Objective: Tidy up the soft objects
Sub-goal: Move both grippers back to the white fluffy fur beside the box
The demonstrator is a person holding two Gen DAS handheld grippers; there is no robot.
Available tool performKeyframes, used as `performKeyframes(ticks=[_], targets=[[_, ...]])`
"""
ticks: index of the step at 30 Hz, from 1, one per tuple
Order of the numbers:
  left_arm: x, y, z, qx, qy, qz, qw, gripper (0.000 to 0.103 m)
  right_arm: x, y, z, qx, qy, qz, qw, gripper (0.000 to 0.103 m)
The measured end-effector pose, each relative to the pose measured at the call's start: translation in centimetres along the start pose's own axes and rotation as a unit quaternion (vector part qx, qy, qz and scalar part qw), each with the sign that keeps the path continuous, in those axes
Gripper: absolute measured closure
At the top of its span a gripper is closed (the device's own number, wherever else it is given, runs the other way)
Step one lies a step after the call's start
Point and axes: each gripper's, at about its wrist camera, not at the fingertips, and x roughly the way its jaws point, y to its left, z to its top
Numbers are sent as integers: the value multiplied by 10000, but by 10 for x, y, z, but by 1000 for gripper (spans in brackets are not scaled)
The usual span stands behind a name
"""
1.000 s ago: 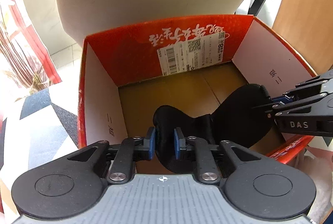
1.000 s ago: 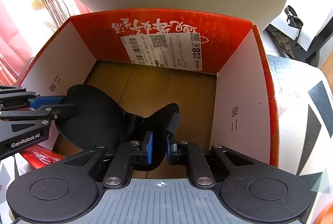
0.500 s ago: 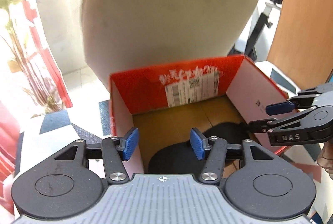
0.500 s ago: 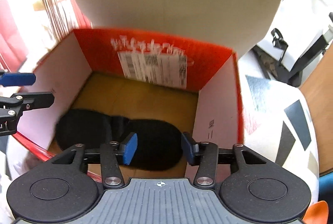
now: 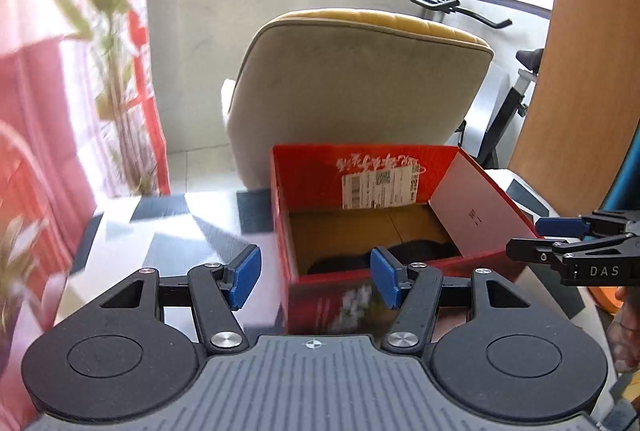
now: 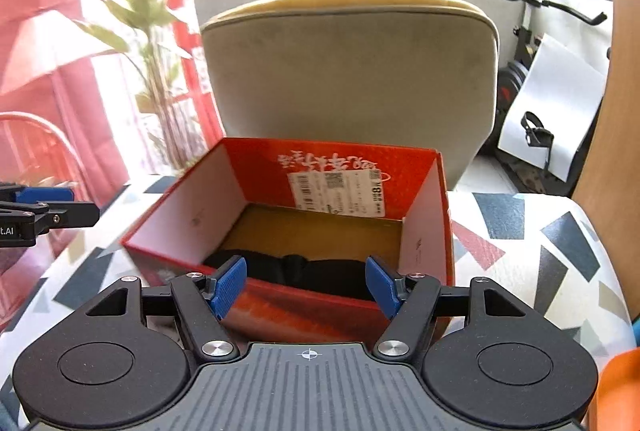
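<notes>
Black eye mask point(image 6: 304, 269) lies flat inside red carton point(image 6: 446, 231); left gripper point(image 5: 314, 281) and right gripper point(image 6: 307, 285), jaws just opened, stand spread, pinching nothing, because placement appears complete.

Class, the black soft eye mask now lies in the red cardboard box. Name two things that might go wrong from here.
1. The red cardboard box sits on the patterned tablecloth right before both open grippers; the right gripper or left gripper might knock it.
2. The black soft eye mask lies against the near wall, so a tipped box may spill it.
</notes>
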Motion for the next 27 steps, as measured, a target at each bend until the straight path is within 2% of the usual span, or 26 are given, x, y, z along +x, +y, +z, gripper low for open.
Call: performKeyframes(ticks=[7,12,15,27], targets=[[-22,3,-39,-397,283,-128,9987,40,-27,11,-32,92,14,147,9998,40],[-17,9,-60,-807,515,-157,9953,40,-24,19,-50,-158,203,34,9997,41],[-16,13,-70,-959,566,-225,9935,40,-20,19,-57,-94,310,54,9995,41],[4,6,-93,-1143,925,-436,9882,40,-11,5,-78,238,513,5,9984,41]])
